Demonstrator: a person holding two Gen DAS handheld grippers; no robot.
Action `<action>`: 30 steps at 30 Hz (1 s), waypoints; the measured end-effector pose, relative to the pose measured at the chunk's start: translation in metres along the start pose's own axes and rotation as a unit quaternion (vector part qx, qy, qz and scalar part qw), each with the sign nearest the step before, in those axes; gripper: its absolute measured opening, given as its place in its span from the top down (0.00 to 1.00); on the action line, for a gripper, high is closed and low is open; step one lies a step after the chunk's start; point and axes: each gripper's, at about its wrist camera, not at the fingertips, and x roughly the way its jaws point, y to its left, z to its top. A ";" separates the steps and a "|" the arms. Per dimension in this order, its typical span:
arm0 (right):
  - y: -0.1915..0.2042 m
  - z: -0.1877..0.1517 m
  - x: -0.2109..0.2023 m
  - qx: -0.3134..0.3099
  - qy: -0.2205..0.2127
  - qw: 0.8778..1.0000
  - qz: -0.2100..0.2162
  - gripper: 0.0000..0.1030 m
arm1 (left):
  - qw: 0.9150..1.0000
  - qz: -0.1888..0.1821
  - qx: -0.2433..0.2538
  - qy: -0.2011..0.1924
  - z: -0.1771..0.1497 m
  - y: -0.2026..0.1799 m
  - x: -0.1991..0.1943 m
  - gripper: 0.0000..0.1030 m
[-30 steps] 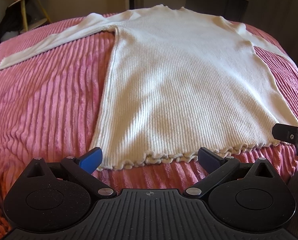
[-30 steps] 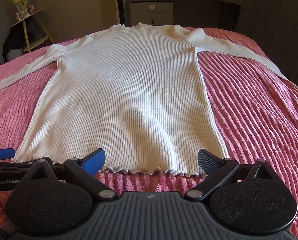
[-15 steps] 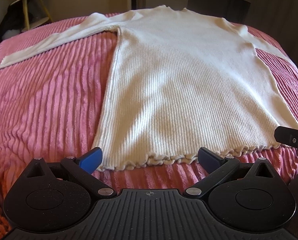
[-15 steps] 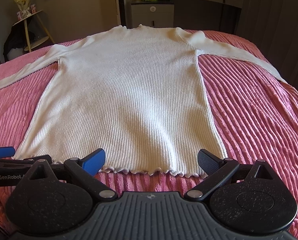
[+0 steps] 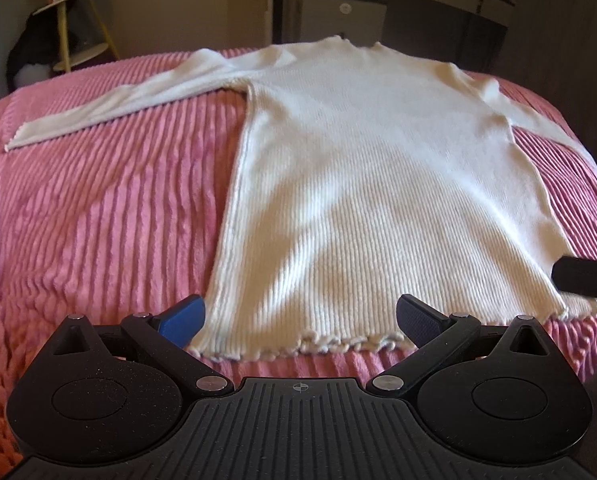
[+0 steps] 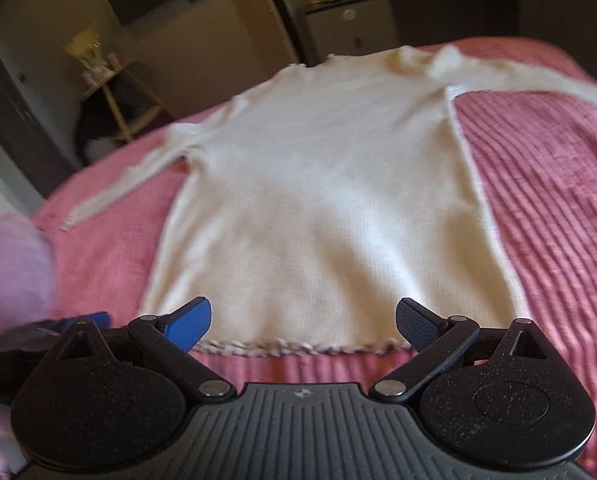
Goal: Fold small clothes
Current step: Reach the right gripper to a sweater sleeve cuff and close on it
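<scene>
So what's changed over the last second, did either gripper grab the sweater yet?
No grab yet. The right gripper has swung and tilted: its view is now blurred and slanted, with the sweater shifted over. The left gripper has eased slightly toward the hem's left corner. Both stay open and empty at the hem. The sweater still lies flat, sleeves spread, on the pink bedspread.

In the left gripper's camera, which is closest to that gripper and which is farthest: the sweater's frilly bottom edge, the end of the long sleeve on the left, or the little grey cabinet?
From the left gripper:
1. Frilly bottom edge of the white sweater, right between the open fingers.
2. Sleeve end, far left on the pink blanket.
3. Grey cabinet, beyond the bed, at the back.
</scene>
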 end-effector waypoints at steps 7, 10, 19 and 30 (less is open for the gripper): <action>-0.043 0.049 0.047 0.089 -0.001 0.995 0.056 0.04 | 0.999 0.037 -0.019 -0.015 0.049 -0.008 0.018 0.00; -0.073 0.059 0.080 0.144 0.005 0.987 0.065 0.04 | 0.999 0.037 -0.025 -0.026 0.075 -0.015 0.038 0.00; -0.132 0.057 0.124 0.202 0.045 0.970 0.130 0.04 | 0.999 0.037 -0.023 -0.022 0.102 -0.027 0.125 0.00; -0.348 0.144 0.043 0.403 -0.201 0.888 -0.088 0.84 | 0.998 0.036 -0.020 -0.057 0.090 -0.028 0.141 0.00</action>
